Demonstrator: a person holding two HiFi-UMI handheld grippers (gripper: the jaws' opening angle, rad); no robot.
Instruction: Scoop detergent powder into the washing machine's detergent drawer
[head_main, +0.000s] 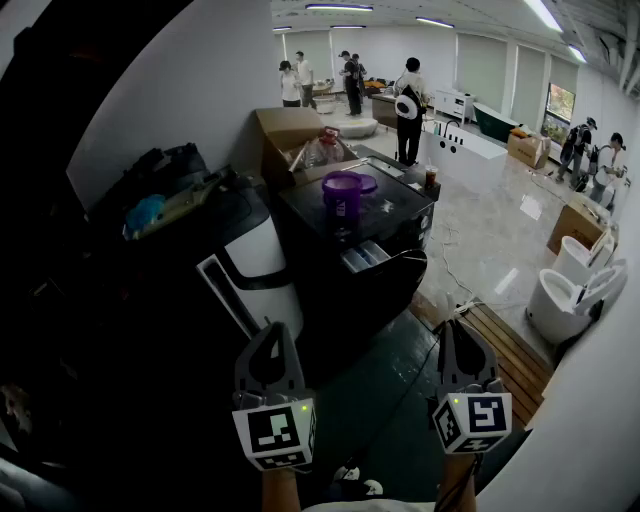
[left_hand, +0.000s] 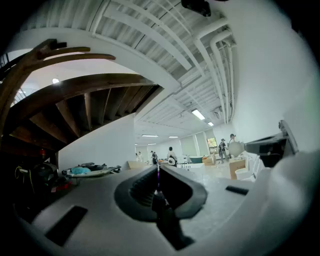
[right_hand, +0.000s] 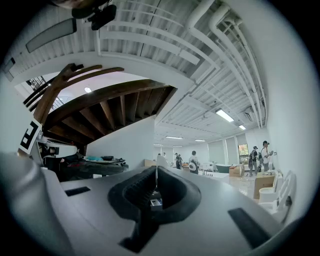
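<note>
Dark floor (head_main: 385, 400) lies between the grippers and the washer (head_main: 330, 290) ahead. Its drawer (head_main: 362, 256) sits at the top's front edge with the purple cup (head_main: 342, 192) behind it. Both are about midway between left gripper (head_main: 272, 332) and right gripper (head_main: 452, 328), each clenched and empty.

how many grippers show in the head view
2: the grey left gripper low left of centre, the grey right gripper low right of centre, both with jaws shut, empty.

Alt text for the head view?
The left gripper and right gripper, both shut and empty, are held low before a black washing machine with its detergent drawer pulled out and a purple tub on top. People stand in the bright room behind.
</note>
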